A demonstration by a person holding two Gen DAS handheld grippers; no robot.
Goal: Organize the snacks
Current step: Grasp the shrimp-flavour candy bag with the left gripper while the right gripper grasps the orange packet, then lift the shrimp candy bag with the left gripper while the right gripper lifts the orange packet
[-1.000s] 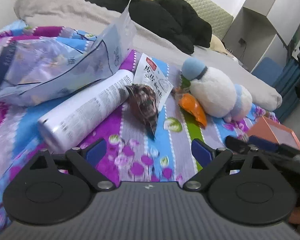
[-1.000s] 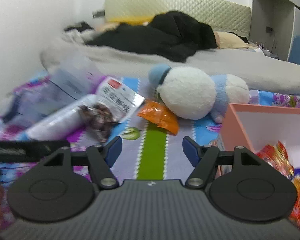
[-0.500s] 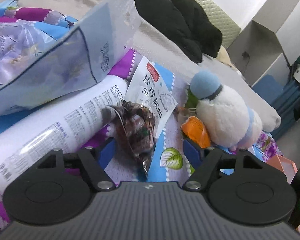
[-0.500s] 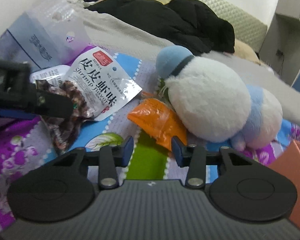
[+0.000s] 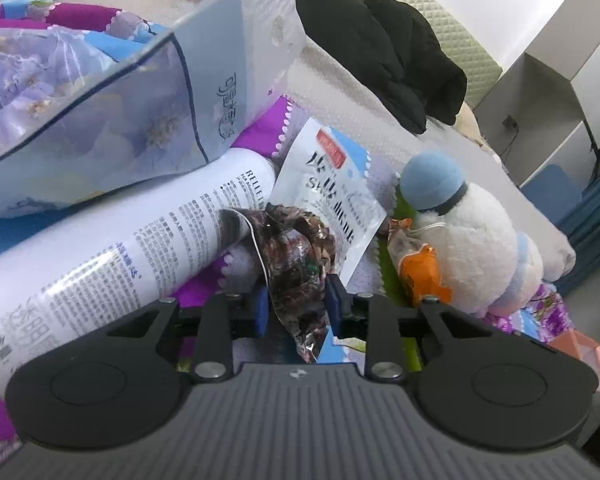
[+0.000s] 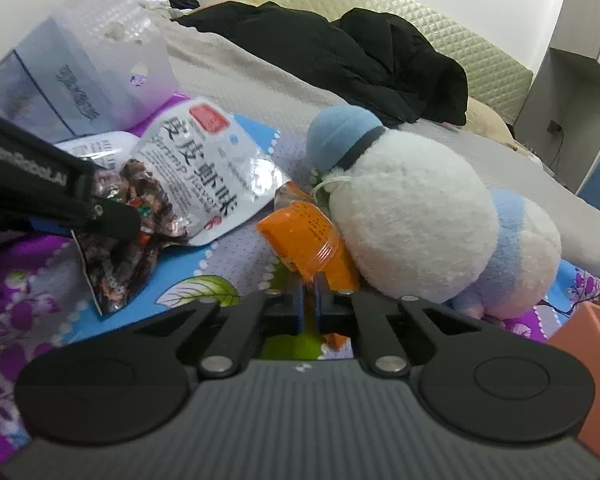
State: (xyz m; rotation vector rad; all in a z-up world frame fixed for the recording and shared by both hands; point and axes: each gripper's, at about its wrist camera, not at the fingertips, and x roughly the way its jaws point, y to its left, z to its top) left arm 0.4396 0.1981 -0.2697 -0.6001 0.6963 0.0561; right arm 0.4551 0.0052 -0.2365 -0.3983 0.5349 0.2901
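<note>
A dark brown foil snack packet [image 5: 296, 264] lies on the flowered bedspread, against a white spray can [image 5: 120, 256]. My left gripper [image 5: 296, 306] has its jaws closing on this packet's lower part, and both pads touch it. In the right wrist view the same packet [image 6: 116, 264] sits under the left gripper's fingers [image 6: 116, 220]. An orange snack packet [image 6: 300, 232] leans on a white and blue plush toy [image 6: 412, 224]. My right gripper [image 6: 309, 308] is shut on its lower edge. A white shrimp snack packet [image 6: 212, 172] lies between the two.
A translucent blue-edged bag [image 5: 100, 120] lies at the left over the spray can. An orange-pink box [image 6: 592, 340] stands at the right edge. Black clothing [image 6: 340, 56] lies on the grey blanket behind, and a grey shelf unit [image 5: 540, 92] stands at the far right.
Both grippers came forward and down to the packets. The left jaws narrowed around the dark packet, and the right jaws went from wide apart to shut on the orange packet.
</note>
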